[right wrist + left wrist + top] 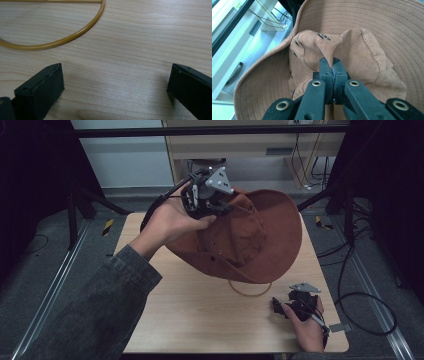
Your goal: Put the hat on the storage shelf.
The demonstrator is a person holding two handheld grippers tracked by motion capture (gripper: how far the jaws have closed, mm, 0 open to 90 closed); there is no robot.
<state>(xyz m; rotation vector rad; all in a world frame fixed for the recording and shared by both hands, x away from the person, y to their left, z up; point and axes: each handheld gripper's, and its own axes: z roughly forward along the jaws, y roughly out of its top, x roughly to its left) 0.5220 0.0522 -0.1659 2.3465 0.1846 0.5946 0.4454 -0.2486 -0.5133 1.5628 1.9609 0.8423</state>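
A pale wood-grain bench [200, 320] is standing on a grey floor in a dim room, with a light cabinet and loose cables behind it.

Nearest the person, at the bench's front right corner, the right gripper [292, 306] is resting low on the wood in the right hand [306, 329]. In the right gripper view its jaws are standing wide apart with only bare bench between them, gripping nothing. Just beyond it, towards the middle of the bench, a thin yellow ring [250, 290] is lying flat on the wood; part of it is tucked under the hat's brim in the high view.

Over the middle and far half of the bench, a brown wide-brimmed hat [260, 235] is hanging tilted in the air, its brim overlapping the ring from above. The left hand [170, 222], reaching out of a grey denim sleeve [100, 305], is holding the left gripper [333, 62] at the hat's far left side. In the left gripper view the jaws are pressing closed on a pinched fold of the hat's crown, with the stitched brim spreading out all round it.
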